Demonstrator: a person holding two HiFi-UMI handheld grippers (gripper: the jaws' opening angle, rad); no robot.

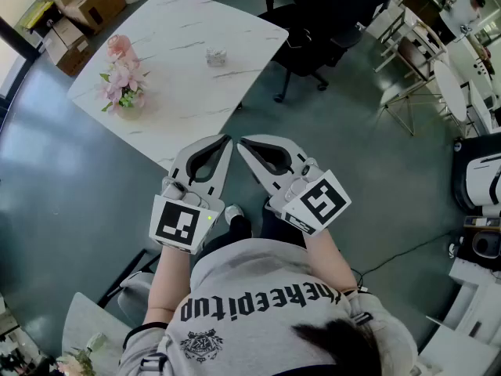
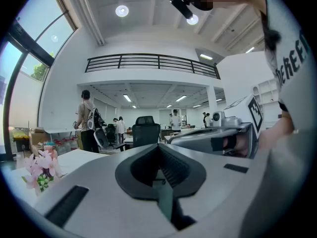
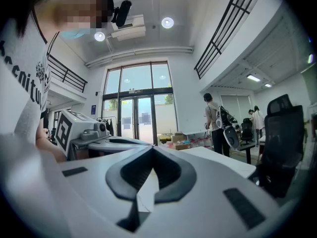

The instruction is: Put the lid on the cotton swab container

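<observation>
A small clear container (image 1: 216, 56), which looks like the cotton swab container, stands on the white marble table (image 1: 180, 92) toward its far side. I cannot make out a separate lid. Both grippers are held level in front of the person, just short of the table's near corner and well away from the container. My left gripper (image 1: 227, 139) has its jaws shut with nothing between them, as its own view (image 2: 159, 146) also shows. My right gripper (image 1: 240, 142) is shut and empty too (image 3: 152, 149). Their tips nearly meet.
A pot of pink flowers (image 1: 122, 78) stands on the table's left part. A black office chair (image 1: 313, 30) sits beyond the table, cardboard boxes (image 1: 78, 6) lie at the top left, and white chairs (image 1: 415, 77) stand at the right. A person with a backpack (image 2: 86, 120) stands in the background.
</observation>
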